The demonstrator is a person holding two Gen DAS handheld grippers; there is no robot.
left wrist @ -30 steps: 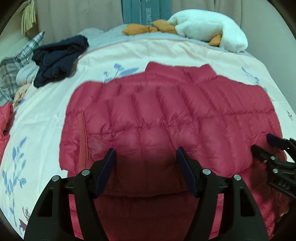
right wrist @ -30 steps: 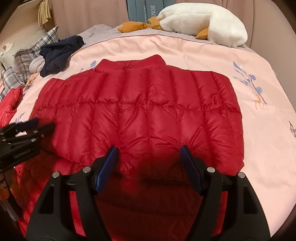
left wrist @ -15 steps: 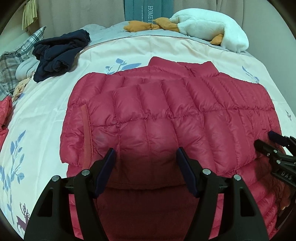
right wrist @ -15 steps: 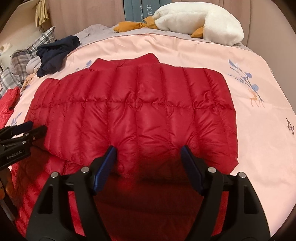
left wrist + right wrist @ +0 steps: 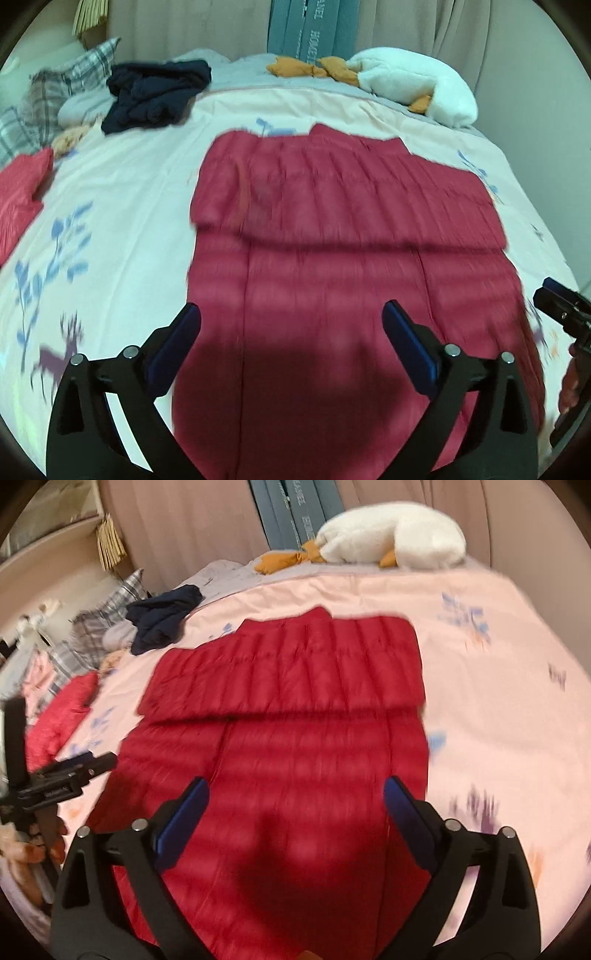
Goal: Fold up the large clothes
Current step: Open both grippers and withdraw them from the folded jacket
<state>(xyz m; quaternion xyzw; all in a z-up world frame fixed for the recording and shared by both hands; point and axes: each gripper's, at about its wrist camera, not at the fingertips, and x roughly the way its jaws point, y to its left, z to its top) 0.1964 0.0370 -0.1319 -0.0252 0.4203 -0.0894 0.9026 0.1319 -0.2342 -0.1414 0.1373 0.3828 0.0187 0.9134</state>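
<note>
A red down jacket (image 5: 351, 221) lies on the bed, its far part a folded layer whose edge runs across the middle; it shows again in the right wrist view (image 5: 288, 701). My left gripper (image 5: 291, 314) hovers over the jacket's near part, jaws opening, nothing pressed between the blue pads. My right gripper (image 5: 295, 786) does the same over the near right part, jaws also opening and empty. Each gripper shows at the edge of the other's view: the right gripper (image 5: 557, 299), the left gripper (image 5: 74, 771). Both views are motion-blurred.
The pink printed bedspread (image 5: 110, 221) surrounds the jacket. A navy garment (image 5: 155, 92), plaid pillows (image 5: 55, 96) and another red garment (image 5: 18, 192) lie at the left. A white plush goose (image 5: 413, 85) rests at the far edge before blue boxes (image 5: 310, 29).
Both grippers let go of the jacket, spread their jaws wide and drew back toward the near side. The released layer now lies flat over the jacket's far part.
</note>
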